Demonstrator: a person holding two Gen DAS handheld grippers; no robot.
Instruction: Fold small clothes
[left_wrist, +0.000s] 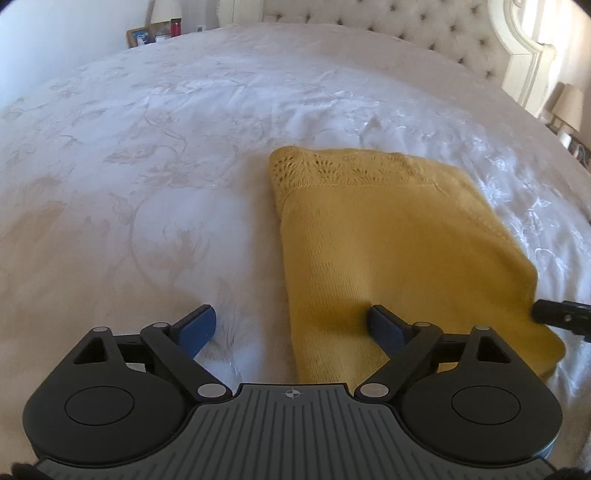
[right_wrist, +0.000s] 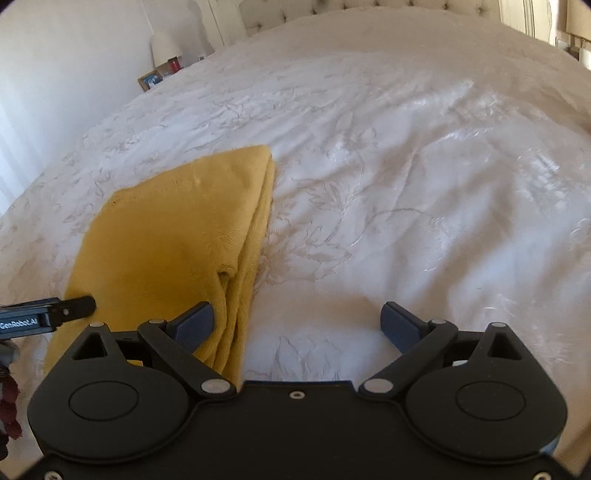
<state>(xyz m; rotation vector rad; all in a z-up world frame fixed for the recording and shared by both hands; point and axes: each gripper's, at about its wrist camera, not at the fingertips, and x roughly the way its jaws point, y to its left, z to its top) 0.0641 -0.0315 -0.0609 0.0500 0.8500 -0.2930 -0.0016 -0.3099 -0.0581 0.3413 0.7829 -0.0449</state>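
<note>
Garment: yellow knit lies folded in layers on bed (stacked edges visible).
Left tongs: apart, empty.
Right tongs: apart, empty.
Remaining: probably 1 tidy-up, if any.

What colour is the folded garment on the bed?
Mustard yellow knit garment; clearest in the left wrist view.

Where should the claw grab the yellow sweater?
Probably the near corner of the sweater, coming from its right side, where the stacked layers show along the edge. It lies flat and folded, so pinching all layers there keeps the fold together.
</note>
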